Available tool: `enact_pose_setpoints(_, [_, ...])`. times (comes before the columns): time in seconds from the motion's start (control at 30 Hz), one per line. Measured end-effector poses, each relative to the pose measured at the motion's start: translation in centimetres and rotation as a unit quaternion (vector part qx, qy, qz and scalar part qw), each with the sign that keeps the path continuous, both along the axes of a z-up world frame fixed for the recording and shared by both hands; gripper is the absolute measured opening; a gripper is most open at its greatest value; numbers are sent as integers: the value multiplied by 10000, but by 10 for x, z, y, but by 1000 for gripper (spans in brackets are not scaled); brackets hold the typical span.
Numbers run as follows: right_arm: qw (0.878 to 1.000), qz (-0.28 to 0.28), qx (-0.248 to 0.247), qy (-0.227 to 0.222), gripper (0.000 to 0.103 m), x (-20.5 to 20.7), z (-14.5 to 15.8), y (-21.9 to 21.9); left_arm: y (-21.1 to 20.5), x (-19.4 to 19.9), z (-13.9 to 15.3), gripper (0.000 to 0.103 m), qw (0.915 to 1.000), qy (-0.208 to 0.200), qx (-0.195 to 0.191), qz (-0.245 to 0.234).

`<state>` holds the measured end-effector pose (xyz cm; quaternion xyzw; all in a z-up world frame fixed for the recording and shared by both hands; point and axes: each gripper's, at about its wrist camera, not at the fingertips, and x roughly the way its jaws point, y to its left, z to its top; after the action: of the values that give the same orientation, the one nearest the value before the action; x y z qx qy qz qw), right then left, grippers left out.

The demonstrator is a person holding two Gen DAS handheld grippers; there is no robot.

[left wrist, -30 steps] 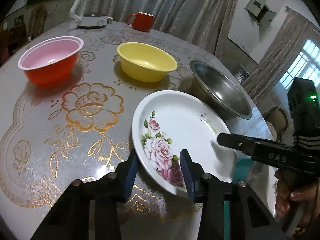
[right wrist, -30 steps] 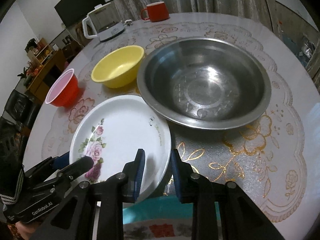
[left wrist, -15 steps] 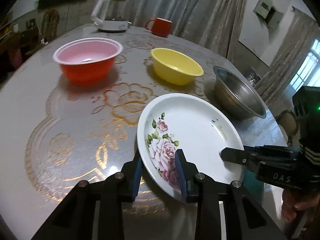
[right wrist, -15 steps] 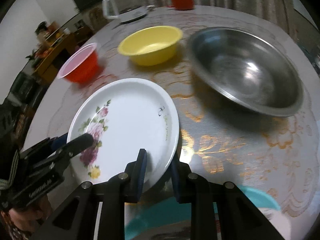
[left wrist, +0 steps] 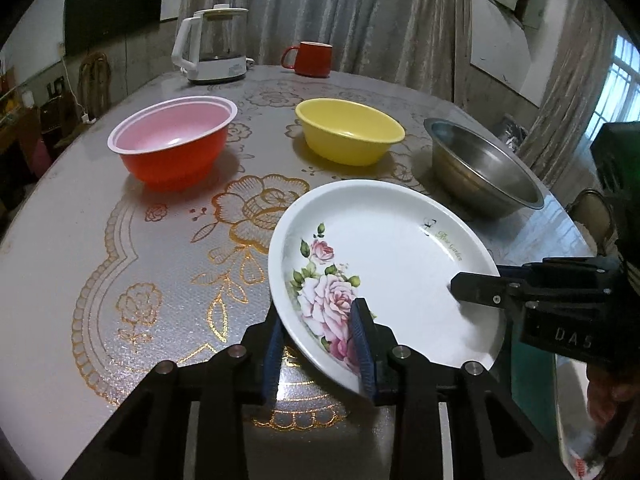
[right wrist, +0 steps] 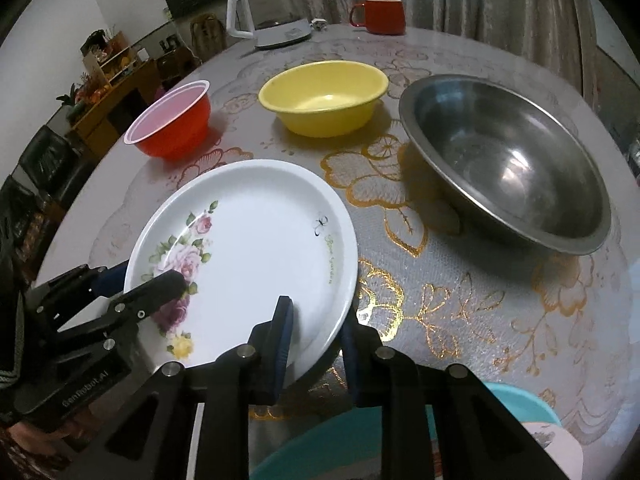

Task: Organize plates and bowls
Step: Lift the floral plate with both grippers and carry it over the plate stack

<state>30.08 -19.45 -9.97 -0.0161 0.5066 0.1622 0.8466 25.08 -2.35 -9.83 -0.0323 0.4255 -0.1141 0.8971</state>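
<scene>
Plates and bowls are spread over a round worktop [left wrist: 120, 280] with a silvery cloth printed in gold flowers. Biggest piece is the steel bowl [right wrist: 504, 156], dull grey with a wide flared rim, sitting at the right side. Next down is the white plate [right wrist: 256, 240]: shallow, glossy, pink roses with green leaves on one side and a tiny butterfly with green script on the other. It's tilted, lifted off the cloth at the near edge of the worktop, between both grippers.

The left tongs [left wrist: 320, 344] are pinched on the plate's rim right at the roses, one blue pad on top, one underneath. The right tongs [right wrist: 316, 344] are clamped the same way on the opposite rim, near the plain white part.

Behind the plate sits the yellow bowl [left wrist: 350, 130], plain plastic, then the red bowl [left wrist: 174, 142] with a pale pink inside and white lip, well apart from each other. At the far edge: a white kettle [left wrist: 212, 46] and a red mug [left wrist: 310, 58]. A teal dish [right wrist: 400, 432] peeks in below the right tongs.
</scene>
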Motion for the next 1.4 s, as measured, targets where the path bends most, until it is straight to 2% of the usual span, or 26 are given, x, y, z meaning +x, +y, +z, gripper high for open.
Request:
enact_pose_setpoints(0.13, [9987,130,-425,-246,22,-7,3,8,-1,-3,0,33,9999,-36,109,3])
enact_pose_setpoints(0.27, [9991,152,-331,-193,22,-10,3,6,-1,-10,1,33,9999,-79,111,-8])
enact_pose_setpoints(0.53, [9969,339,-479,-525,22,-28,14,15,8,-30,5,33,9997,-188,-119,38])
enact_pose_setpoints(1.1, [9962,273,-165,-810,22,-65,38,19,15,-63,25,33,9982,-459,-353,177])
enact_pose_setpoints(1.4, [9955,72,32,-944,22,-90,50,-1,-3,-81,40,33,9976,-634,-265,27])
